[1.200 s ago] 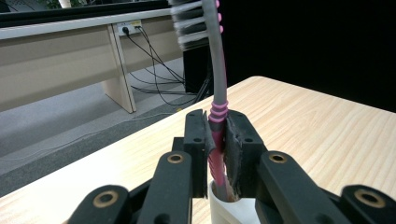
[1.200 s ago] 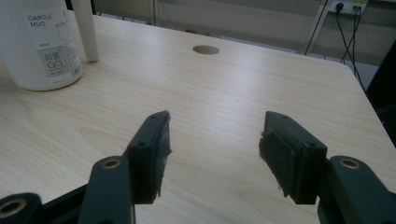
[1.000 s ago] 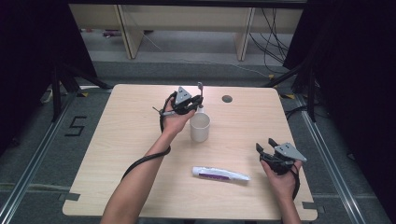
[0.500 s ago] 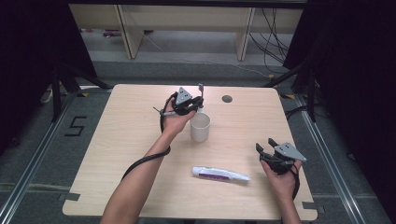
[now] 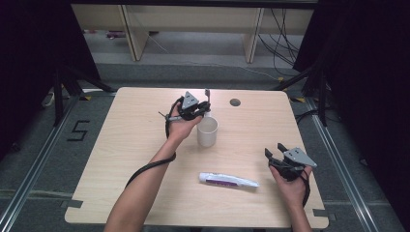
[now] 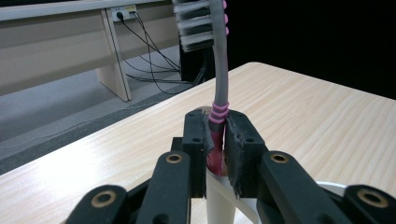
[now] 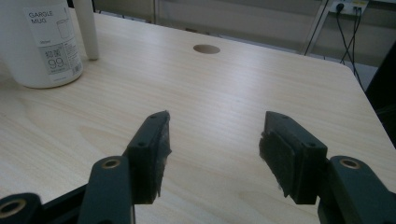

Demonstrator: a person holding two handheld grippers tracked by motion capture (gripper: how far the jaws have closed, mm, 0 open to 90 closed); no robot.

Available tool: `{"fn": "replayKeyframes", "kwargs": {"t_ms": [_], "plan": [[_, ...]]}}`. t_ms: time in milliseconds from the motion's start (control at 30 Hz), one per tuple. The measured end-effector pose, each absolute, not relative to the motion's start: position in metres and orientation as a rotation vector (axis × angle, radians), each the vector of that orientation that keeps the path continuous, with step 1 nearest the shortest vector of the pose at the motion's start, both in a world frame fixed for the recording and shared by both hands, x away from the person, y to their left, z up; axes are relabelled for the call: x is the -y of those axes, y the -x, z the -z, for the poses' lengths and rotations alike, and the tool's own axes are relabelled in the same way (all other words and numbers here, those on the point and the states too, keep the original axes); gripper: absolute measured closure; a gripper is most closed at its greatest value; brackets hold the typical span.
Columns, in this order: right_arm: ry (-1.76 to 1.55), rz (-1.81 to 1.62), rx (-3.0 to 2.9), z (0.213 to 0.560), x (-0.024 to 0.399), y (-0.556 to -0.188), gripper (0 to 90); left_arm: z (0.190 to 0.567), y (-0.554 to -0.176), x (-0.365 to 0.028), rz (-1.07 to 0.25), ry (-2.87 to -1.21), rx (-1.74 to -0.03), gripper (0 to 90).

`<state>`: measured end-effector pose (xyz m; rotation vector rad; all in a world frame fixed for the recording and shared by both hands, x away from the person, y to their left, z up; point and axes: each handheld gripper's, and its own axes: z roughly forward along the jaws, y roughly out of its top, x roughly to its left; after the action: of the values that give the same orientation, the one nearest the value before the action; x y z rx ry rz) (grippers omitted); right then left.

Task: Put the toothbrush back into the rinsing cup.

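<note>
Left hand-held gripper clamped on toothbrush above white mug — right hand-held gripper wide, empty.

- Setting: lab or recording room.
- Light wooden table on grey floor, black curtains at both sides.
- Bare desks behind, loose cables, socket strip.

Grey floor; pale desk; dark curtains.

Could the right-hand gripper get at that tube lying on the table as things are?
Probably yes: the right gripper has open, empty jaws, and the tube lies flat beside it on bare table with nothing between.
</note>
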<state>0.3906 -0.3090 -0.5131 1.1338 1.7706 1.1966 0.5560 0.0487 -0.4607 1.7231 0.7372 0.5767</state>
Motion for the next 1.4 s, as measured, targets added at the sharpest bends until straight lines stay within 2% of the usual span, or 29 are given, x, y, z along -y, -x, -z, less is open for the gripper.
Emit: {"fn": "replayKeyframes", "kwargs": {"t_ms": [433, 667, 833, 1167, 1400], "plan": [[-1.125, -1.177, -1.782, 0.512, 0.31, -0.39, 42.5, 0.462, -0.556, -0.049, -0.564, -1.741, -0.747, 78.0], [-1.116, -1.177, -1.774, 0.513, 0.31, -0.391, 42.5, 0.462, -0.556, -0.05, -0.549, -1.738, -0.755, 74.4], [-1.158, -1.189, -1.774, 0.513, 0.308, -0.389, 42.3, 0.46, -0.555, -0.051, -0.545, -1.732, -0.765, 69.7], [-1.15, -1.184, -1.773, 0.513, 0.307, -0.39, 41.9, 0.453, -0.551, -0.056, -0.526, -1.699, -0.794, 50.6], [-1.151, -1.182, -1.775, 0.513, 0.307, -0.39, 41.7, 0.449, -0.547, -0.059, -0.518, -1.699, -0.791, 43.9]]}}
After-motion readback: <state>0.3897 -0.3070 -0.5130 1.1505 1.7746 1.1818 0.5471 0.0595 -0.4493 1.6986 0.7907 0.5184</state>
